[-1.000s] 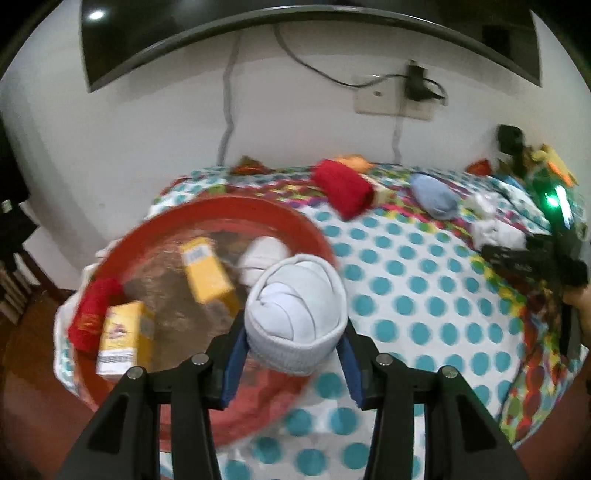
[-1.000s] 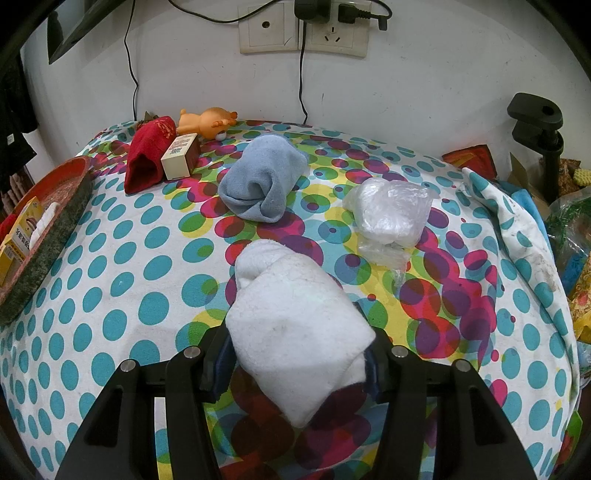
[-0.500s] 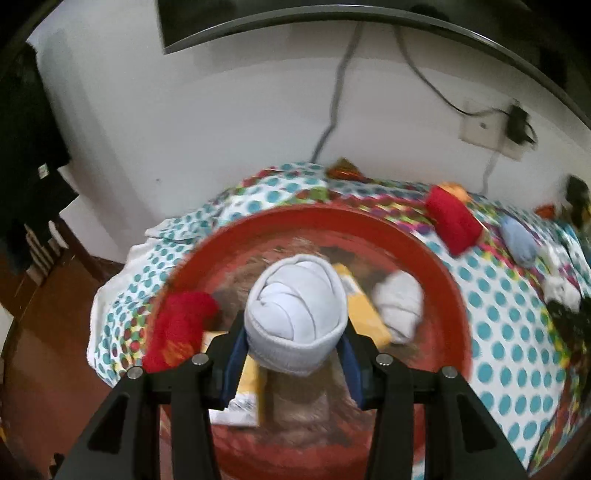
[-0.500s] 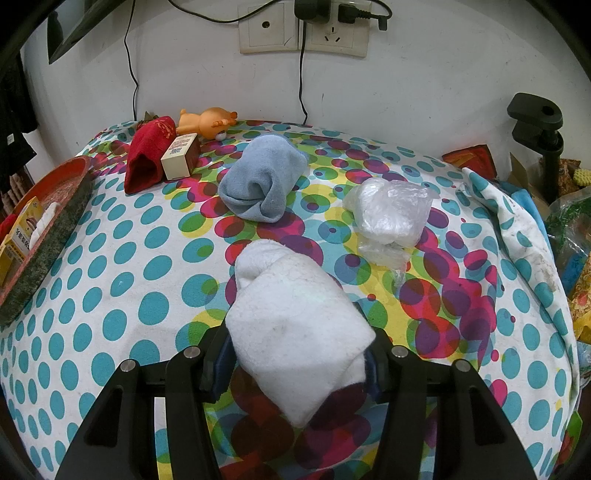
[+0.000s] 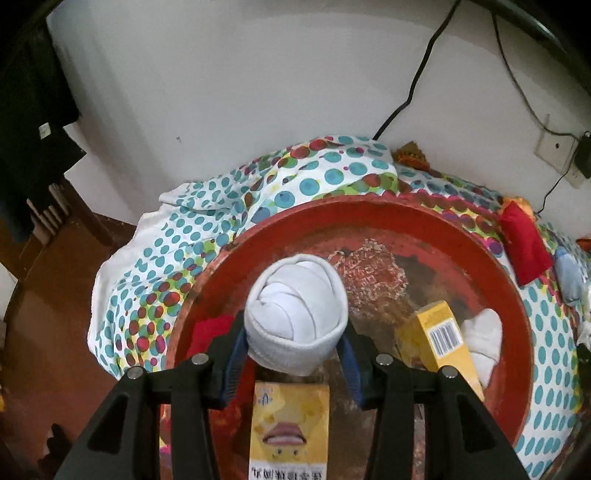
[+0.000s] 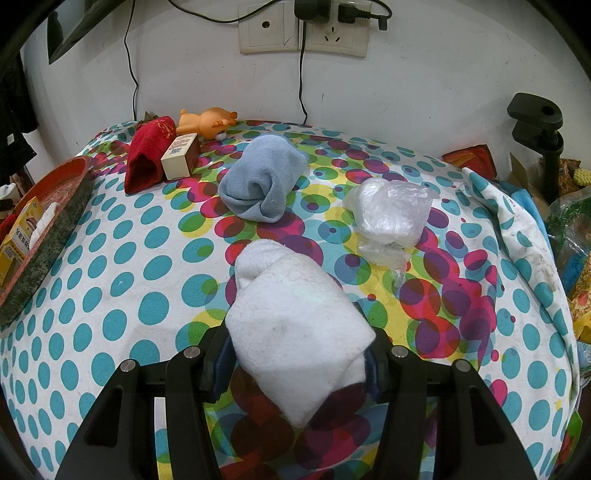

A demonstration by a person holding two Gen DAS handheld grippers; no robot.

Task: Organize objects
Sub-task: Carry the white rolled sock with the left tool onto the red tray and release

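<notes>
My left gripper point(image 5: 293, 345) is shut on a rolled white sock ball point(image 5: 295, 310), held over the round red tray point(image 5: 373, 206). In the tray lie two yellow boxes point(image 5: 439, 339) point(image 5: 290, 428), a white sock point(image 5: 482, 338) and a red cloth point(image 5: 207, 330). My right gripper point(image 6: 295, 360) is shut on a white folded sock point(image 6: 291, 325) just above the dotted tablecloth point(image 6: 110, 258). Beyond it lie a blue-grey sock roll point(image 6: 262, 181), a clear plastic bag point(image 6: 389, 218), a red sock point(image 6: 147, 157) and a small beige box point(image 6: 181, 155).
An orange toy point(image 6: 205, 122) lies by the wall under the sockets point(image 6: 303, 31), with cables hanging down. The tray point(image 6: 48, 221) shows at the left edge of the right wrist view. A black clamp point(image 6: 535, 125) and cluttered bags stand at the right. The wooden floor point(image 5: 48, 314) lies beyond the table's left edge.
My left gripper has carried the sock ball leftward from the tray's right rim to over its middle, rolling somewhat. The right gripper and its sock have not moved.
</notes>
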